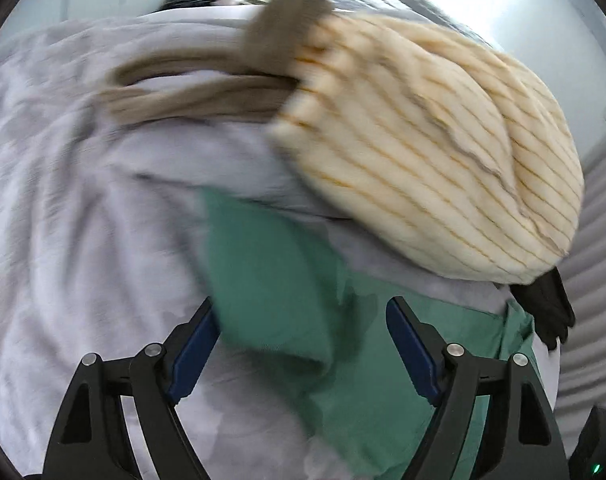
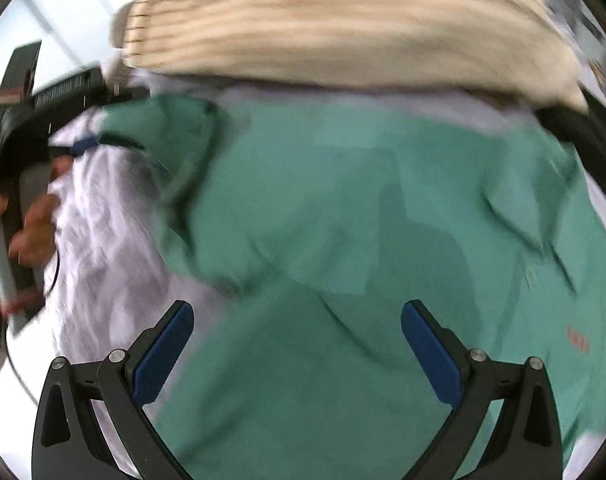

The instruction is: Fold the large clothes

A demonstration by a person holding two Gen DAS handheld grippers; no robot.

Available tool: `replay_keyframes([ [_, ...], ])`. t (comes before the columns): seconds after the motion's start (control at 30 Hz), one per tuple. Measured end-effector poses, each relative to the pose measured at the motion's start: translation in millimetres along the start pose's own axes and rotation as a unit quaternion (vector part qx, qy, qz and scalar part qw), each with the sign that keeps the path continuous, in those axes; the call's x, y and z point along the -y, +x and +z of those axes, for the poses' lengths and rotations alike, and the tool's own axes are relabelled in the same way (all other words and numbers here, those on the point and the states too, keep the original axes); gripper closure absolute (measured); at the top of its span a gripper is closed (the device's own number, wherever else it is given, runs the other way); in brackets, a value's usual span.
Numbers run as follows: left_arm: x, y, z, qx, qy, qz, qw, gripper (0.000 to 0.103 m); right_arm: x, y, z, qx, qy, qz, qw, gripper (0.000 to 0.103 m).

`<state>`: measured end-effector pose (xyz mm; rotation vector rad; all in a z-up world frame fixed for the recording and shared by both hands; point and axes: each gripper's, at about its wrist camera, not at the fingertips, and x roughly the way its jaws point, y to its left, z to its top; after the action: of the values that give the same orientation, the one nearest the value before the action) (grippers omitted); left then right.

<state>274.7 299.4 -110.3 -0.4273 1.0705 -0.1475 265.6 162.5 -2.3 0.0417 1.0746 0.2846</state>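
A pale grey sheet (image 1: 75,208) is covering the surface, likely a bed, and the clothes are lying on it. A green garment (image 2: 343,240) is spreading across the middle of the sheet, rumpled, with 1 flap turned over at its left edge. A cream striped sweater (image 1: 443,152) with brown trim is sitting in a heap just beyond it, near the far edge.

Judging by this, the folding is at an early step: the green garment is only partly laid out and no neat fold is showing. The next move is calling for a grip on 2 edges or corners of it, 1 per hand, to pull it flat.

The left gripper (image 1: 303,344) is hanging over the green flap with jaws wide apart, pressing on nothing. The right gripper (image 2: 299,352) is hovering over the garment's body, jaws likewise spread and empty.
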Motion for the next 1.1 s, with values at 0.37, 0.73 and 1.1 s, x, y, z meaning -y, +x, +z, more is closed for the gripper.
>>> replay_keyframes([
  [0.37, -106.5, -67.8, -55.1, -0.012, -0.098, 0.075, 0.9923, 0.020, -124.8, 63.6, 85.0, 0.058, -0.194, -0.013, 0.979, 0.000],
  [0.73, -134.6, -78.3, -101.5, -0.054, -0.122, 0.094, 0.9867, 0.020, -117.3, 114.7, 114.3, 0.078, -0.077, -0.062, 0.992, 0.007],
  [1.1, -90.7, -57.5, -99.1, -0.070, -0.043, 0.085, 0.9929, 0.020, 10.0, 35.8, 113.3, 0.135, 0.146, 0.154, 0.968, 0.098],
])
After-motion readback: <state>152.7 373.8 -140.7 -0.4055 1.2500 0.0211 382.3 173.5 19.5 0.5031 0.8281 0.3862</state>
